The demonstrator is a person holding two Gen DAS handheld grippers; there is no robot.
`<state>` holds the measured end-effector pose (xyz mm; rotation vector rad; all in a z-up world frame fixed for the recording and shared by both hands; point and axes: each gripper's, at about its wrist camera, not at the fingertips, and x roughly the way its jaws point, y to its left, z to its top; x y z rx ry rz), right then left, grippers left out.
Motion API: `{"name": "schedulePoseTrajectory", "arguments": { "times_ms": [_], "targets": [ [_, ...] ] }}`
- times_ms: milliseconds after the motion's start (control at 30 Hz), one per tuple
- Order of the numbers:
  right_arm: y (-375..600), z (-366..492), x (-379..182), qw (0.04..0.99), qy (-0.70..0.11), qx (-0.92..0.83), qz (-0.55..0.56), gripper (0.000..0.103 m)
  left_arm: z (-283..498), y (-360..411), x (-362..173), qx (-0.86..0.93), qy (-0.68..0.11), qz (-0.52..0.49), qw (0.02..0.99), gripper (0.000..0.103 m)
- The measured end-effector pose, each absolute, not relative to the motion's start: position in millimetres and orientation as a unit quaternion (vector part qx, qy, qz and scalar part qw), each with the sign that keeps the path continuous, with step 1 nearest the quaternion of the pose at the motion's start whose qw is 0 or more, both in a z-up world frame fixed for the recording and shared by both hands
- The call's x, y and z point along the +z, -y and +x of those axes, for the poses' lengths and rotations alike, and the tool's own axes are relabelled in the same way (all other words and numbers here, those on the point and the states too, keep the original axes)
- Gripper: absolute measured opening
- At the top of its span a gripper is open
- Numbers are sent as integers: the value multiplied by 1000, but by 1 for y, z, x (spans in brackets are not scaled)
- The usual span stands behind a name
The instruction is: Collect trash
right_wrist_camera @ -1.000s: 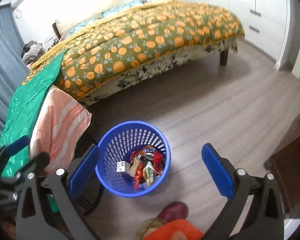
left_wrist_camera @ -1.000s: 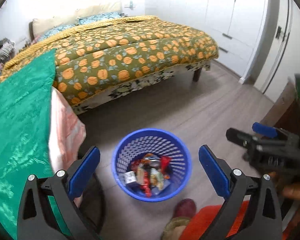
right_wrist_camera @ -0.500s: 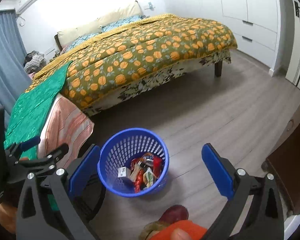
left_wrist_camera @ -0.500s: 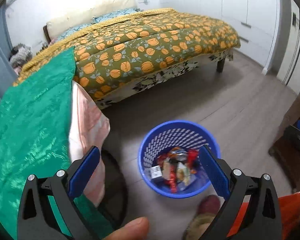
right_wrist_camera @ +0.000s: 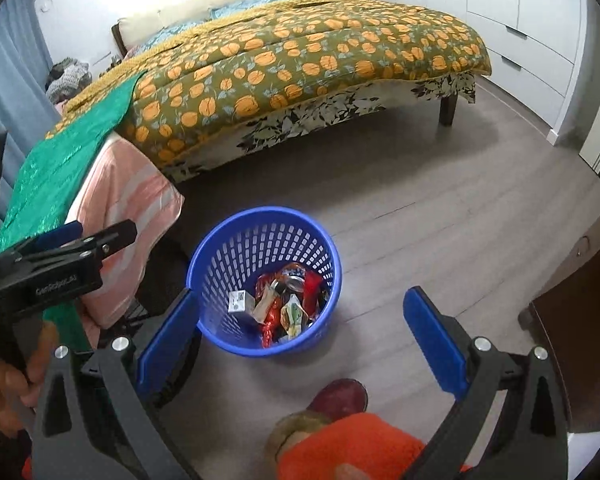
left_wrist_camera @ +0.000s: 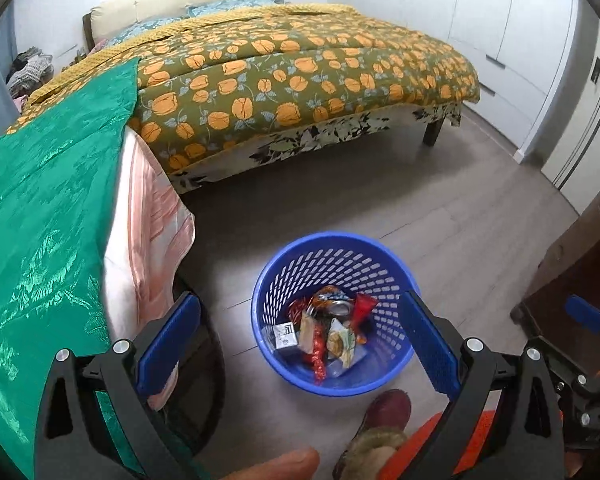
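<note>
The left tool is hanging above the floor with its jaws spread wide and nothing between them. The right tool is doing the same, gaping and empty. Just ahead of both, and below them, a blue basket is standing upright on the floor, and the trash is lying at its bottom: crinkled wrappers, a small white box and a crushed can, all piled together. A shoe is resting on the floor just behind the basket, nearer the tools.

Off to the left of the tools a green cloth is draping over a pink striped one, and beyond the basket a bed is filling the far side of the room. No loose trash is showing on the visible floor, so the collecting looks nearly or fully done.

The wrappers are likely feather-light, soft and slippery, so pinching a flat fold near the middle should hold better than an edge. The can looks light and already dented; taking it across its body suits it. The basket itself seems light, stiff plastic with a perforated wall; its rim is probably the surest place to clamp if it needs carrying, though a one-sided hold may tip it.
</note>
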<state>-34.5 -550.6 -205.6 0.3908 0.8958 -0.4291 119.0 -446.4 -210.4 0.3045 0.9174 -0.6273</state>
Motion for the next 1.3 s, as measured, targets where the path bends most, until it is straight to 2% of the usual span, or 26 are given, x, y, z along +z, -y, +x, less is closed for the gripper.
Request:
{"name": "schedulePoseTrajectory", "arguments": {
  "times_ms": [300,1300],
  "targets": [
    [547,-28,-215,853,-447,-202,179,98,118,449,-220,-292,-443,175,829,98],
    [548,-24,-220,848,-455,-203,179,98,115,451,-224,-291,-460,180,819,98]
  ]
}}
